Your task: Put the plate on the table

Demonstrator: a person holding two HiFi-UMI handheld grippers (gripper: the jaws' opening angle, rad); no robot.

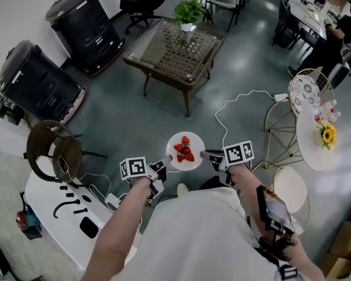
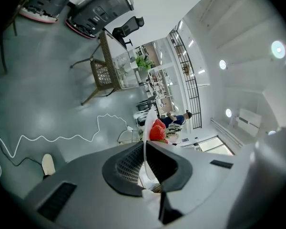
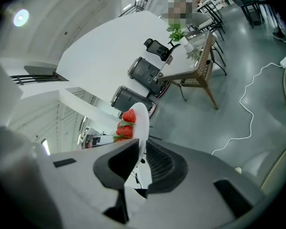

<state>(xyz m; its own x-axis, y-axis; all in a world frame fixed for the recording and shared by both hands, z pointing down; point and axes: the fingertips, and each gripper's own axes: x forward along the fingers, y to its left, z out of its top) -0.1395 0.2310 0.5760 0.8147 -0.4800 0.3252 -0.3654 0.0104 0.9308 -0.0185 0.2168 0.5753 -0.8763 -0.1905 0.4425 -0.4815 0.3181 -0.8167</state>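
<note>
A small white plate (image 1: 193,143) with several red strawberries (image 1: 185,149) hangs in the air above the grey floor, in front of my chest. My left gripper (image 1: 164,164) is shut on its left rim and my right gripper (image 1: 206,154) is shut on its right rim. In the left gripper view the plate (image 2: 146,142) shows edge-on between the black pads, with the strawberries (image 2: 157,131) beyond. From the right gripper view the plate (image 3: 141,128) is clamped the same way, the strawberries (image 3: 127,123) to its left. A glass-topped wicker table (image 1: 174,50) stands ahead.
A potted plant (image 1: 189,12) sits at the wicker table's far edge. Two dark round bins (image 1: 85,23) stand at the left. A round white table (image 1: 324,142) with flowers and wire chairs (image 1: 284,122) is at the right. A white cable (image 1: 237,101) trails across the floor.
</note>
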